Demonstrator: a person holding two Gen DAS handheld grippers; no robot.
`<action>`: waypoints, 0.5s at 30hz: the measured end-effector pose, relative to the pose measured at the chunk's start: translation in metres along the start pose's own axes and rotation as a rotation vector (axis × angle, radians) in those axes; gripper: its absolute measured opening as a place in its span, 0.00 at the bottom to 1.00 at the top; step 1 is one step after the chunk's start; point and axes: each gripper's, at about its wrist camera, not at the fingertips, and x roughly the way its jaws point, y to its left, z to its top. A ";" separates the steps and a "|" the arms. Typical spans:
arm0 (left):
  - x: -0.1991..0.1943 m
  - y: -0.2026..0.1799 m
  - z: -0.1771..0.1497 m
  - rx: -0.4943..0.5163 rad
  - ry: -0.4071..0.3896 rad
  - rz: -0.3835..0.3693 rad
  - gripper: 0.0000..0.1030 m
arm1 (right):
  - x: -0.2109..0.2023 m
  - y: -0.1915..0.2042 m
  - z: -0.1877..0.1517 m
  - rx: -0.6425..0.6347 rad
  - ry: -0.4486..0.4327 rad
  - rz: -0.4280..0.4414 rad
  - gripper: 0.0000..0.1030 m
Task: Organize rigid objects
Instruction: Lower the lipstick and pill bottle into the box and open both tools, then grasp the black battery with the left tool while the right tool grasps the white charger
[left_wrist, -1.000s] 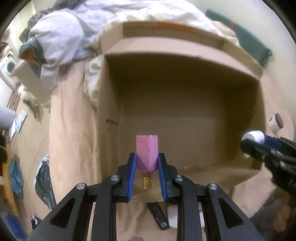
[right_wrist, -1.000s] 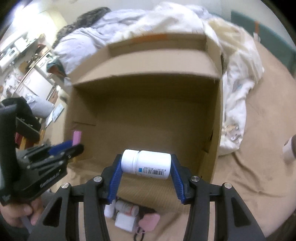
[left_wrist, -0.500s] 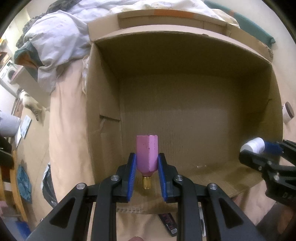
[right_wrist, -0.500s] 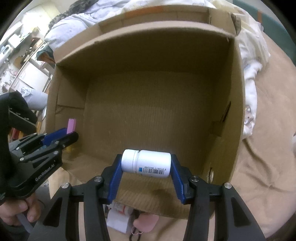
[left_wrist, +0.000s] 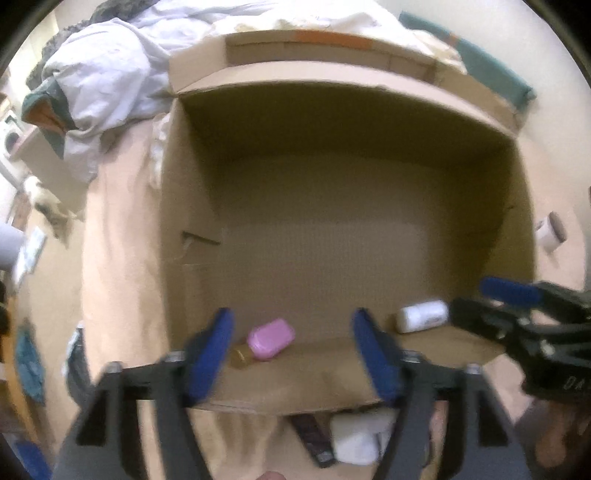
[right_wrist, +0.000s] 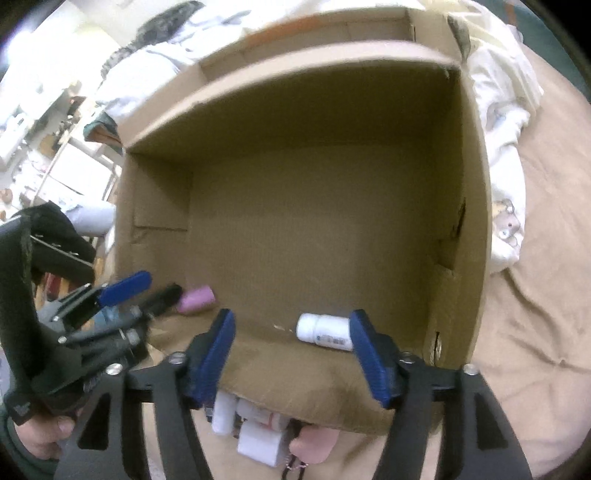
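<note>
A large open cardboard box (left_wrist: 354, 122) (right_wrist: 476, 184) fills both views. A pink bottle with a gold cap (left_wrist: 271, 339) (right_wrist: 195, 298) lies on the box floor by the near wall, below my left gripper (left_wrist: 291, 354), whose jaws are opening and touch nothing. A white pill bottle with a barcode label (right_wrist: 325, 329) (left_wrist: 423, 316) lies on its side on the floor further right. My right gripper (right_wrist: 291, 354) hangs over it, jaws opening, pads off the bottle. Each gripper also shows in the other's view: the right gripper (left_wrist: 517, 317), the left gripper (right_wrist: 122, 295).
The box stands on a tan bedspread (right_wrist: 546, 280). Small white containers (right_wrist: 258, 439) and a pink item (right_wrist: 314, 443) lie in front of the box, with a dark flat item (left_wrist: 310, 435). Crumpled bedding (left_wrist: 110, 74) lies behind. A small jar (left_wrist: 552, 232) sits right of the box.
Both grippers opened. The pink bottle dropped from the left gripper and the white bottle from the right one; both now lie on the box floor.
</note>
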 end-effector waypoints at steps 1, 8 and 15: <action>-0.002 -0.001 0.001 0.003 -0.001 -0.004 0.67 | -0.002 0.002 0.000 -0.009 0.001 0.002 0.69; -0.026 0.008 0.009 -0.074 -0.026 -0.026 0.84 | -0.020 0.007 0.004 -0.009 -0.014 0.019 0.69; -0.052 0.012 -0.002 -0.109 0.006 -0.005 0.84 | -0.045 0.017 -0.011 0.004 -0.005 0.043 0.70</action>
